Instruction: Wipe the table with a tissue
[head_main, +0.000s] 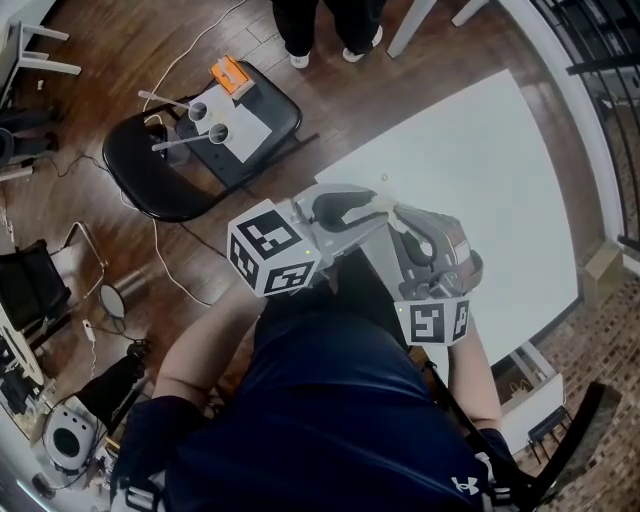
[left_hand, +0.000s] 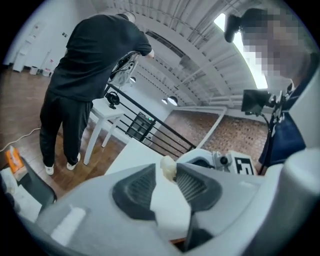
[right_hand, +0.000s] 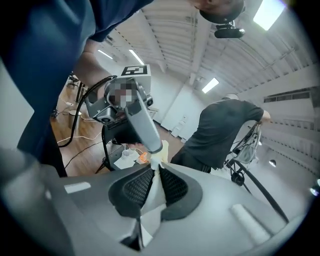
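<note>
The left tool (head_main: 375, 203) and right tool (head_main: 405, 222) meet at a tissue (head_main: 392, 210) over the bench (head_main: 480, 170). Off its left corner, a chair (head_main: 150, 175) carries cups (head_main: 205, 120).

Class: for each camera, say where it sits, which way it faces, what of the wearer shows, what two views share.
Head view: on the head, facing steeply down at the white rectangular table; navy shirt shows.
Left gripper view: on the left gripper, along open jaws over the table; shirt shows.
Right gripper view: on the right gripper, jaws shut on crumpled white tissue; sleeve shows.
Shared: both gripper views show a bystander in black.
</note>
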